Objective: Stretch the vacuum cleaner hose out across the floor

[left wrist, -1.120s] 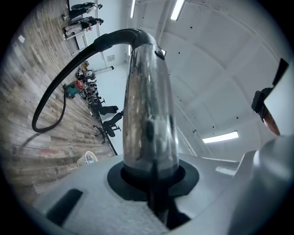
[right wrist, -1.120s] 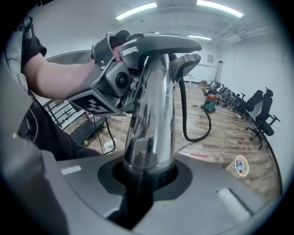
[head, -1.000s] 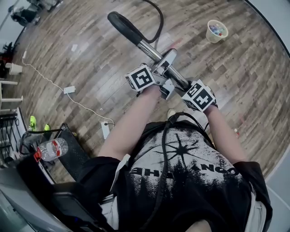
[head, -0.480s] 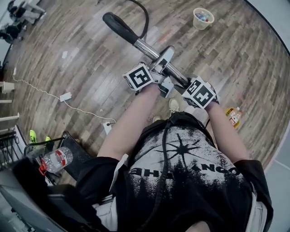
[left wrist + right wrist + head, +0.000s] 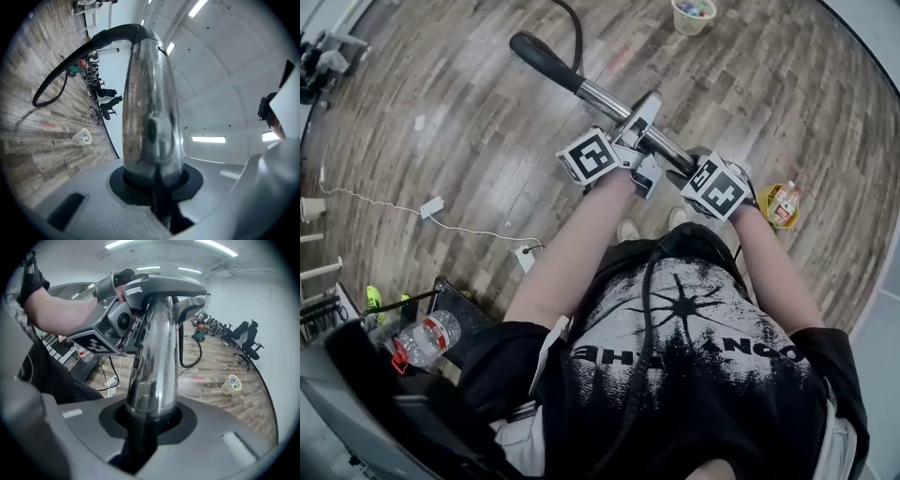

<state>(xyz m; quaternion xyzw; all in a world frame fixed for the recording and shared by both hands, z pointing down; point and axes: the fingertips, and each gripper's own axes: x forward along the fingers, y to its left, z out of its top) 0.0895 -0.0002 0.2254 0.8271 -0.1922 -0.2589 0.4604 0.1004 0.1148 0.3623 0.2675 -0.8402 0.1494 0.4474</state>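
Saw black hose (image 5: 575, 33) cut off at top edge. Clamped left gripper (image 5: 630, 141) and right gripper (image 5: 686, 172) jaws on chrome wand tube (image 5: 602, 97). Stood on wood-plank floor (image 5: 469, 122), white-walled room (image 5: 234, 296).

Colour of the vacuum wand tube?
The wand is shiny chrome silver; clearest in the right gripper view.

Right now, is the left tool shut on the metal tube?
Shut: the left tool clamps the metal tube, its jaws tight against the tube's base in the left gripper view.
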